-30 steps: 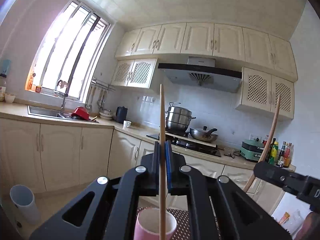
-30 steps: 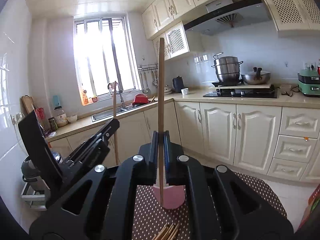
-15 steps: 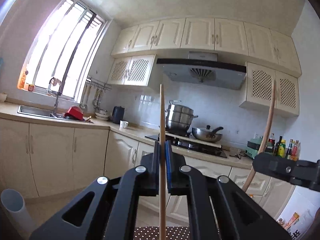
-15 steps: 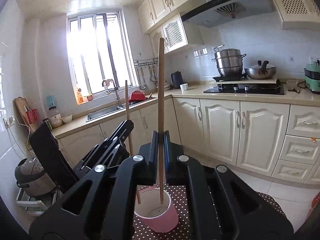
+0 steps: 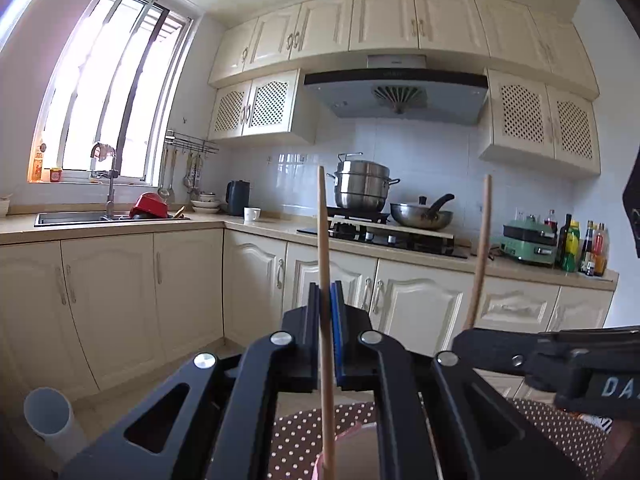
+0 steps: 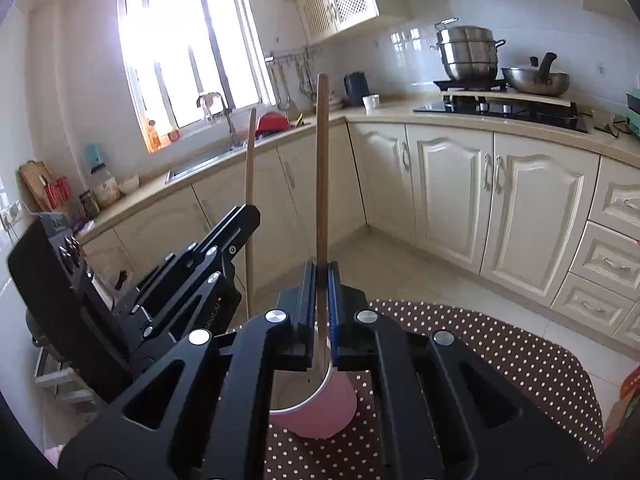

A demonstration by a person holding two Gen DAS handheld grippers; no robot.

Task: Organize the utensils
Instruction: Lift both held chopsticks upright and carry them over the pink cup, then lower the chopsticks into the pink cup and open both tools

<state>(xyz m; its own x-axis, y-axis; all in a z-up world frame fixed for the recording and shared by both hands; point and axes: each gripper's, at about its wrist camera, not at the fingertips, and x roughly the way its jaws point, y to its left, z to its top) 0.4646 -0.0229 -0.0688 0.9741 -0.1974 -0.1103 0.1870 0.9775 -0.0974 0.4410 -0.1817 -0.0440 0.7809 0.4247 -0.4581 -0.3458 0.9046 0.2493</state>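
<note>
My left gripper [image 5: 325, 300] is shut on a wooden chopstick [image 5: 323, 240] held upright; its lower end reaches down toward the rim of a pink cup [image 5: 352, 452]. My right gripper [image 6: 322, 276] is shut on a second wooden chopstick [image 6: 321, 160], also upright, with its lower end inside the pink cup [image 6: 320, 412]. The cup stands on a brown polka-dot tablecloth [image 6: 500, 360]. The right gripper [image 5: 560, 356] and its chopstick [image 5: 480, 252] show at the right of the left wrist view. The left gripper [image 6: 224, 240] and its chopstick [image 6: 250, 200] show at the left of the right wrist view.
Cream kitchen cabinets [image 6: 480, 184] run around the room behind the table. A hob with a steel pot [image 5: 362, 186] and a pan [image 5: 420, 214] is at the back. A sink [image 5: 100, 216] lies under the window. A white tube [image 5: 48, 416] stands on the floor at left.
Both grippers have come lower and tilted down over the pink cup. The right chopstick's tip has gone deeper into the cup. The left chopstick has moved closer beside it.
</note>
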